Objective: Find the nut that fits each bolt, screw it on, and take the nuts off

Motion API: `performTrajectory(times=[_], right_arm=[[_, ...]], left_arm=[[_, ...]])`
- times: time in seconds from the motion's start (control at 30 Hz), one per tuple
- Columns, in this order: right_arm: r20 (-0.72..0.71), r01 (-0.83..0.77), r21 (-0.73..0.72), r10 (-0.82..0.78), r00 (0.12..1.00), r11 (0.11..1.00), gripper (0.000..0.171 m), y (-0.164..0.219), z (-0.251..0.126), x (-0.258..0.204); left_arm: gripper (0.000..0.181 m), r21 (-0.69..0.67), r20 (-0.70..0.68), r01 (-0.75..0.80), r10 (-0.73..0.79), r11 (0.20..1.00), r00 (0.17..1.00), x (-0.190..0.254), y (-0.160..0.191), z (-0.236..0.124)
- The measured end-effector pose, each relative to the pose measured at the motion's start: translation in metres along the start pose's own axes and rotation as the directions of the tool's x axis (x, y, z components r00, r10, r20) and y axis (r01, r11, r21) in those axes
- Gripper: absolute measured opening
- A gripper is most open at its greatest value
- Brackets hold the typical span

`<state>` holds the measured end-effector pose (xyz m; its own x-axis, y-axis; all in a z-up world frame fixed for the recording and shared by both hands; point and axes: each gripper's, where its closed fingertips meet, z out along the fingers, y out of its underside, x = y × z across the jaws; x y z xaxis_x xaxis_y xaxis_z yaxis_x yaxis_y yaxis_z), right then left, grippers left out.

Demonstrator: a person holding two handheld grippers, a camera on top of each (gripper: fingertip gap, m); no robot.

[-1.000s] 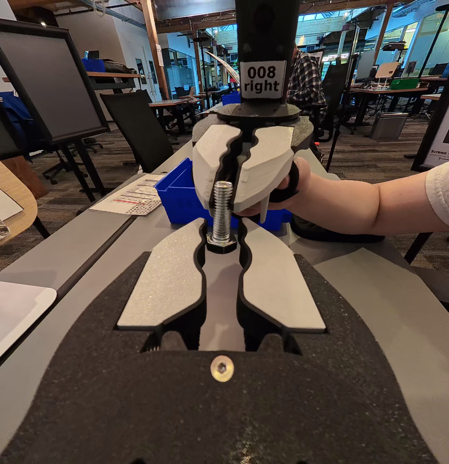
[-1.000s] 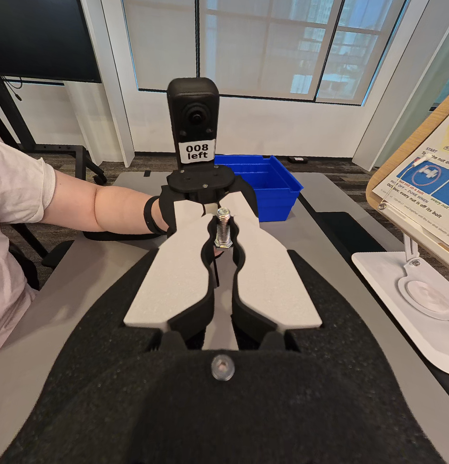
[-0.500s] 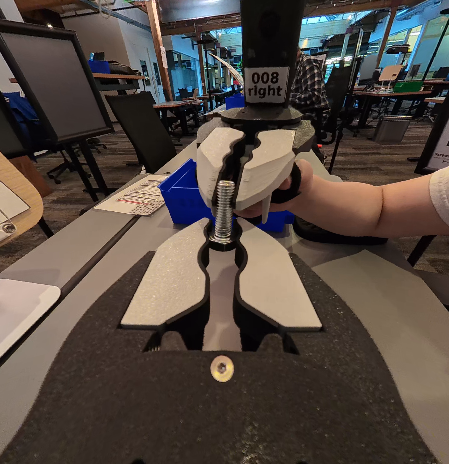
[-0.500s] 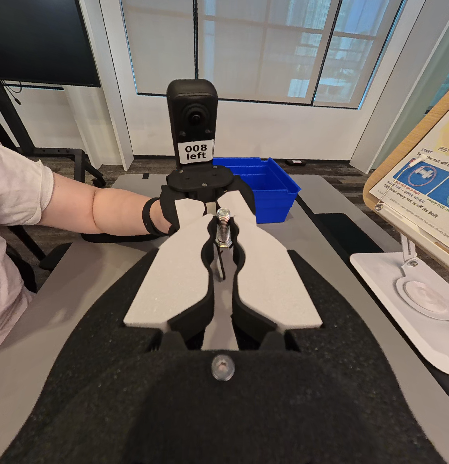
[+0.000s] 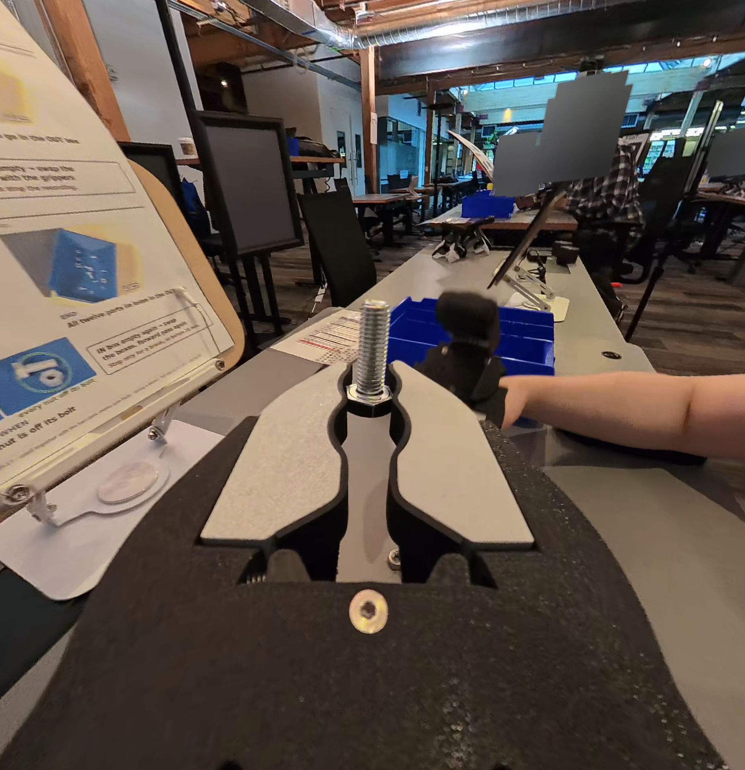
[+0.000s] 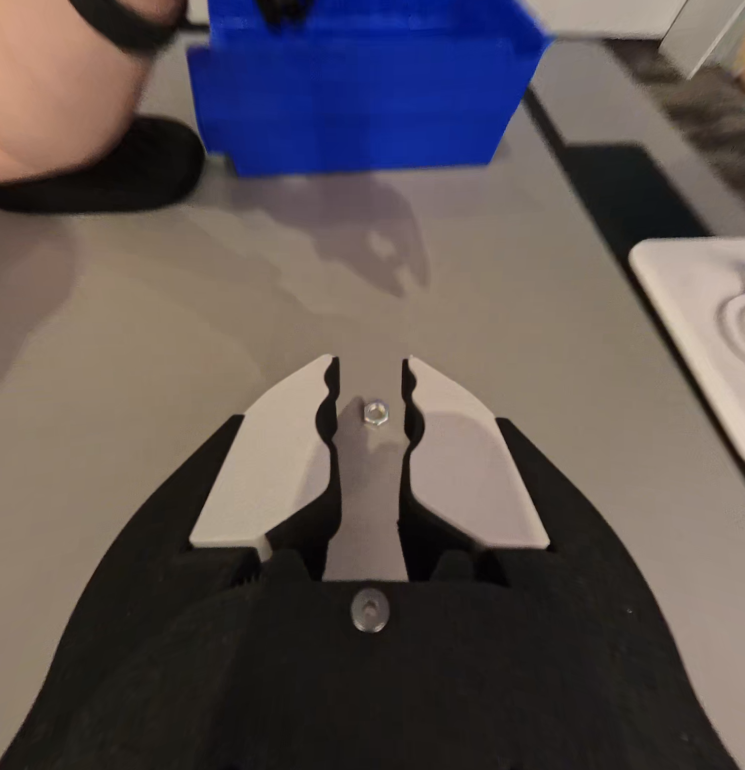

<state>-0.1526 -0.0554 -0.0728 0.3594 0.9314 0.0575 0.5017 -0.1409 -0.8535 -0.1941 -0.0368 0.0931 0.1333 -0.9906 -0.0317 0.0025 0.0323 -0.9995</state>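
My left gripper (image 5: 368, 375) is shut on the hex head of a silver bolt (image 5: 374, 346) and holds it upright with the thread pointing up. In the right wrist view my right gripper (image 6: 370, 362) is open and points down at the grey table (image 6: 196, 333). A small silver nut (image 6: 375, 412) lies flat on the table between its fingers and touches neither. In the left wrist view the right gripper (image 5: 466, 358) shows blurred behind the bolt, low over the table, held by a person's arm (image 5: 612, 408).
A blue bin (image 5: 525, 337) stands behind the grippers and shows ahead in the right wrist view (image 6: 362, 91). An instruction board (image 5: 91, 250) on a white base (image 5: 91, 521) stands at the left; that base (image 6: 704, 333) lies right of the right gripper. A black pad (image 6: 112, 175) lies by the arm. Tip to tip, the grippers are about 15 cm apart.
The right gripper has left the bolt's tip, dropped to the table and opened around a small nut. The left gripper has swung left with the bolt still in it.
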Motion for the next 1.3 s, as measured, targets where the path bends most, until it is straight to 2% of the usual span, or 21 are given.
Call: performTrajectory(times=[0.1,0.2,0.4,1.0,1.13,1.3], right_arm=[[0.014,-0.024,-0.128,0.026,1.000,0.991,0.026,0.028,0.025,-0.002],[-0.021,0.020,-0.271,-0.026,0.999,0.963,0.027,0.052,0.036,0.001],[-0.019,0.031,-0.329,-0.039,0.999,0.944,0.027,0.067,0.049,0.002],[0.001,-0.010,-0.310,0.011,1.000,0.951,0.017,0.069,0.045,0.010],[-0.035,-0.066,-0.204,0.060,0.998,0.977,0.017,0.045,0.027,0.018],[-0.134,-0.127,-0.064,0.117,0.984,0.990,0.017,0.005,-0.025,0.033]], left_arm=[[0.014,0.010,0.008,0.008,-0.008,1.000,1.000,-0.004,-0.004,-0.005],[0.015,-0.005,0.002,0.001,-0.001,1.000,1.000,-0.003,-0.003,-0.005],[0.014,-0.048,-0.034,-0.002,0.000,0.999,0.999,0.004,0.007,0.003],[0.014,-0.093,-0.057,0.024,-0.030,0.995,0.998,0.005,0.024,0.013],[0.014,-0.107,-0.056,0.056,-0.063,0.993,0.996,0.005,0.032,0.018],[0.014,-0.124,-0.074,0.066,-0.076,0.990,0.994,0.009,0.041,0.025]])
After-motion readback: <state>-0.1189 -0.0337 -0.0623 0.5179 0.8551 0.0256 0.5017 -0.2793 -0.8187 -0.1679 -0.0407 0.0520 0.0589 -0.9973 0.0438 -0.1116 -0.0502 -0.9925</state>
